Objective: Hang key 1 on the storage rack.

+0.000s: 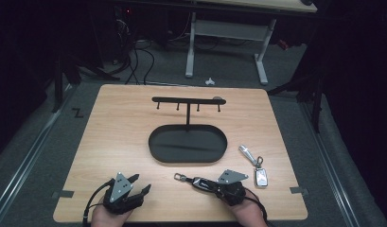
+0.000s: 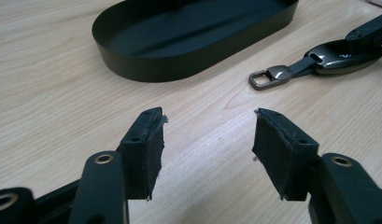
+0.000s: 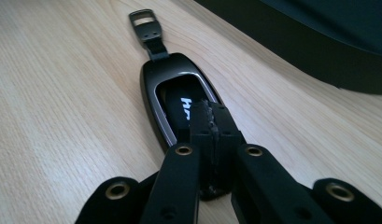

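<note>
A black key fob with a metal clasp lies flat on the wooden table, near the front edge and right of centre. My right gripper is shut, its pads pressed together directly over the fob's near end; no grip on it can be made out. In the right gripper view the closed tips cover part of the fob's face. My left gripper rests open at the front left with nothing between its jaws. The fob lies ahead and to its right.
A black oval tray sits mid-table, with a black hook rack rising from its far rim. A silver key fob and a silver keyring piece lie at the right. The tray wall is just beyond the left gripper.
</note>
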Tool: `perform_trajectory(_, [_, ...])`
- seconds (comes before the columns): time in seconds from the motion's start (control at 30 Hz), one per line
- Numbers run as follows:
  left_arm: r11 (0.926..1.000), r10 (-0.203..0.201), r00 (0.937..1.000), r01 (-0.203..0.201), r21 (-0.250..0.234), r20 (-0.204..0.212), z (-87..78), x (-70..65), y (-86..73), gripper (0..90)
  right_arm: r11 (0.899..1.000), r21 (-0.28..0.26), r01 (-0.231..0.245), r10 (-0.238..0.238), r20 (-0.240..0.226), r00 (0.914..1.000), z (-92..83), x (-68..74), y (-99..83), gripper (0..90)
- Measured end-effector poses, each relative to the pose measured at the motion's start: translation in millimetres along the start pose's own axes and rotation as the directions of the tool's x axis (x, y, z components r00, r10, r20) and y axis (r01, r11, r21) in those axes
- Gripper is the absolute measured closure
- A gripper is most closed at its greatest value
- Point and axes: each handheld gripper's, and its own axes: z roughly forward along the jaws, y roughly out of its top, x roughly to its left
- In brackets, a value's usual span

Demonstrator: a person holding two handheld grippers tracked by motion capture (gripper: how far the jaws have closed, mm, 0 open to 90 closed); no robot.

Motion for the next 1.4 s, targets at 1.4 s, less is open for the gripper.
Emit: perform_trajectory(1.4, [0.9975,-0.019,0.9993,0.021,-0.068,0.031,14.5,3.0,11.1,34.5,0.987,-0.085,-0.139,0.149,0.125,0.9809,-57.9,-33.6,-31.0,72.8])
